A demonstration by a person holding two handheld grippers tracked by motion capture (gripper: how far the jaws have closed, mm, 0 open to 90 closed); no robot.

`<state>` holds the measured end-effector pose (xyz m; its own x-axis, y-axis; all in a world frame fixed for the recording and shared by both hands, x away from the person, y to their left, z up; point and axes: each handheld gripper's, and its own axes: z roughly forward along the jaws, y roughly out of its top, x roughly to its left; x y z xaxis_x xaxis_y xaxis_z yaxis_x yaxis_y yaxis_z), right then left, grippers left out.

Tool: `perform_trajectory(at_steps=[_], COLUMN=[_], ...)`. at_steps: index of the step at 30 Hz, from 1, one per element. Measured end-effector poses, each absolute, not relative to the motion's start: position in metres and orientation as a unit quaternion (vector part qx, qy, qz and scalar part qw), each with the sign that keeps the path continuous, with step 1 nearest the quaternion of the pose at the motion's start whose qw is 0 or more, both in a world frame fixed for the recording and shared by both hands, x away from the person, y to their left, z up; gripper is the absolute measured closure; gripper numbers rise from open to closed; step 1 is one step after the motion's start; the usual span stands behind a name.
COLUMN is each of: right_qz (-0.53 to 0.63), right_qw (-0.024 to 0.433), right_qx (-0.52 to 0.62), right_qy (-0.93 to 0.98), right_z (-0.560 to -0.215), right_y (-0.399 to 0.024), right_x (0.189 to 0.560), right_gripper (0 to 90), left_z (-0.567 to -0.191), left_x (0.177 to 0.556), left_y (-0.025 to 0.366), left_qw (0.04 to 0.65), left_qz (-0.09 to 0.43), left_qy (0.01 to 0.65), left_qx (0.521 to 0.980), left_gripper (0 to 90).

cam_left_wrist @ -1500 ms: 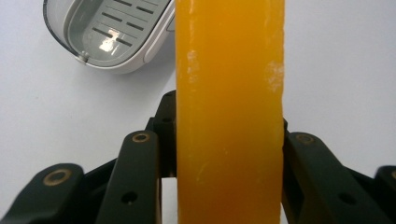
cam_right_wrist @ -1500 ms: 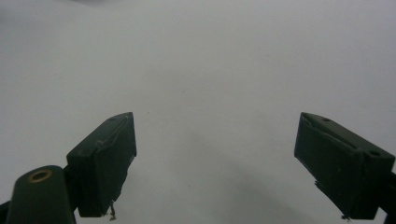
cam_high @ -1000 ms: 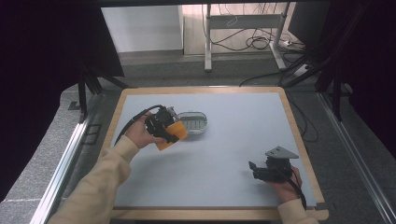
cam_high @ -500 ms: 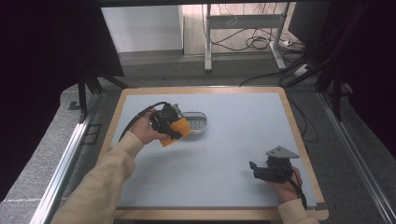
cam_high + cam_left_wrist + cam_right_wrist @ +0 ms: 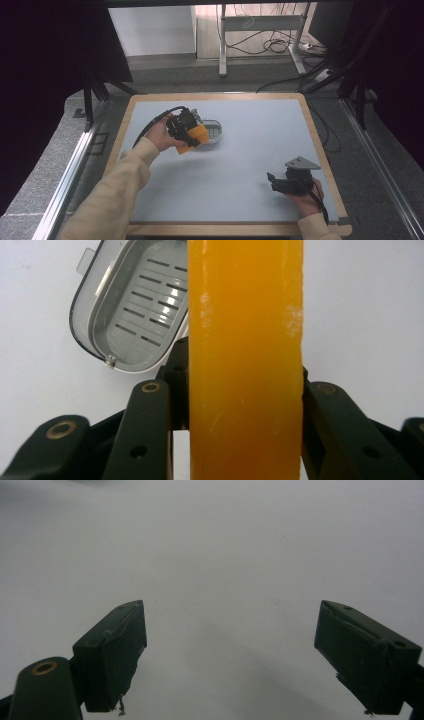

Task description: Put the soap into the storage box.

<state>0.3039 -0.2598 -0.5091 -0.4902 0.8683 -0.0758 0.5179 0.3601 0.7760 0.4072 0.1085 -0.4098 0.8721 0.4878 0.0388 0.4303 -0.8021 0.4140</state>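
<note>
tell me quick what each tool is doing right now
Left tool: closed on the orange soap bar, above the grey soap dish.
Right tool: open, nothing between the jaws, low over the table.

You have open table (image 5: 250, 165) between the two grippers; only the grey soap dish (image 5: 214, 132) near the far left corner blocks your path.

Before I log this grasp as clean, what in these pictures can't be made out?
- Orange bar, left gripper view: its top and bottom ends run off the frame.
- Slotted grey dish, left gripper view: its right part is hidden behind the bar.
- Dish, high view: near side covered by the left gripper.
- Right gripper, high view: too small to judge the jaws.
</note>
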Motion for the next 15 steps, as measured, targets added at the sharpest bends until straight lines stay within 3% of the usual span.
perform_trajectory(at_steps=[15], right_qz=[0.357], right_qw=[0.250], right_qx=[0.440], right_qy=[0.785], right_z=[-0.509], right_y=[-0.261], right_x=[0.304], right_gripper=[14.1], left_z=[-0.405], left_x=[0.420], left_y=[0.101], left_qw=[0.193], left_qz=[0.078], left_qy=[0.228], left_qx=[0.951], left_gripper=[61.9])
